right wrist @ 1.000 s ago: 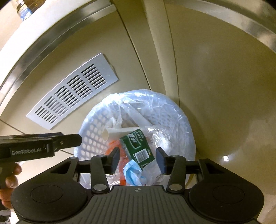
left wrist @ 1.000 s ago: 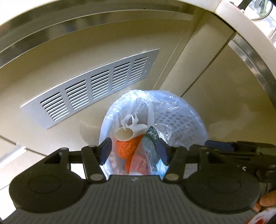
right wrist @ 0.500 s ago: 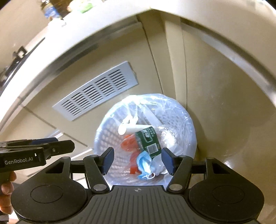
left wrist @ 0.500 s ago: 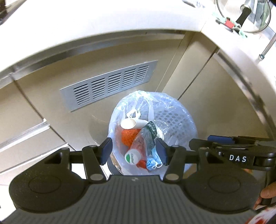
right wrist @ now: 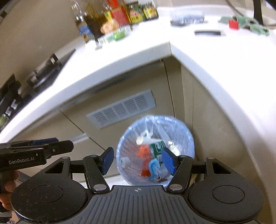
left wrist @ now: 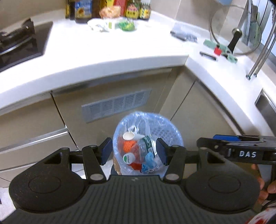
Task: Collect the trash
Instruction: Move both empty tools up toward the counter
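A white perforated trash basket (left wrist: 169, 136) stands on the floor in the corner where 2 runs of beige cabinets meet, just below a grey louvred vent (left wrist: 116, 105) in the cabinet front. A thin, clear, bluish plastic bag (left wrist: 120, 131) lines it, its loose edges folded over the rim. The basket holds a heap of rubbish: a white paper cup (left wrist: 128, 136) lying on its side with the mouth showing, an orange mesh piece (left wrist: 128, 145), a round white lid with a green logo (left wrist: 129, 158), a green and white carton (right wrist: 157, 149) with a barcode, a crumpled clear plastic wrapper and a light blue face mask (left wrist: 149, 161) with its ear loops hanging near the front edge.

The left hand-held gripper (left wrist: 133, 151) hangs above the basket, released, its blue pads wide apart with nothing between them. The right hand-held gripper (right wrist: 138, 161) is also above the basket and empty, its pads spread with the rubbish showing far below in the gap. Each appears at the edge of the other's view, held by a person's fingers.

The white desk (left wrist: 112, 51) above carries bottles and jars (left wrist: 136, 9) at the back, green packets, a dark stove at the left and a glass lid (left wrist: 236, 29) at the right.
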